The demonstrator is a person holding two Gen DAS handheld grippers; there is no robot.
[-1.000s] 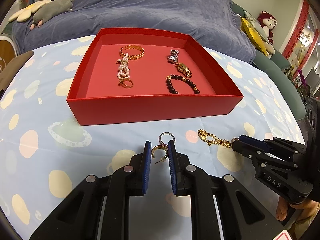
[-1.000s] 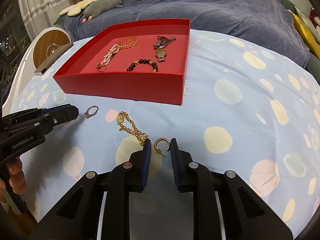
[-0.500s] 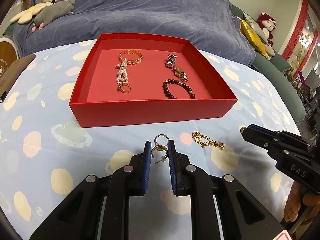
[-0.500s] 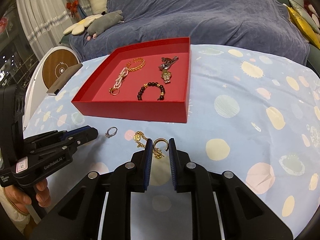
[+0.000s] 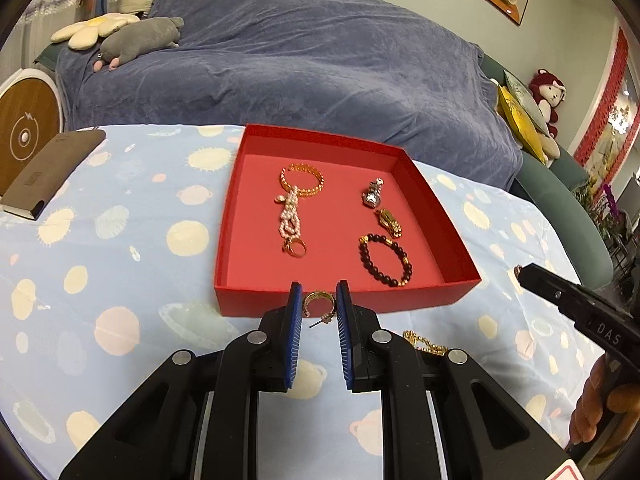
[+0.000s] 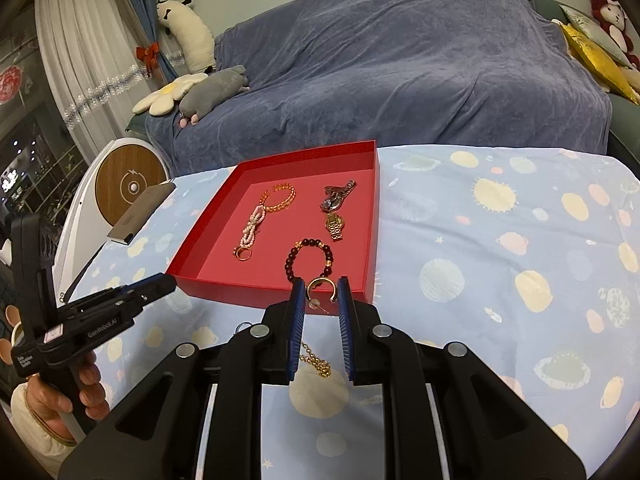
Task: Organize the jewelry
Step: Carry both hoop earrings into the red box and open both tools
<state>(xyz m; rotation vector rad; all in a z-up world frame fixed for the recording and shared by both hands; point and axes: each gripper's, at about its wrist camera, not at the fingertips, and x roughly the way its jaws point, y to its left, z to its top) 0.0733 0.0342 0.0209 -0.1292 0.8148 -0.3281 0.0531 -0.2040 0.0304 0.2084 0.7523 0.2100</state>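
A gold hoop earring (image 5: 319, 305) is pinched between the left gripper (image 5: 319, 308) fingers, post pointing back, just short of the red box (image 5: 256, 300) near wall. A 2nd hoop earring (image 6: 320, 289) is clamped likewise in the right gripper (image 6: 320, 294), at the box's near-right corner. Both appear held high to clear the wall, prob. for pairing inside. A gold chain (image 6: 316, 358) lies on the bench (image 6: 500, 280), w/ bracelets and watches boxed.
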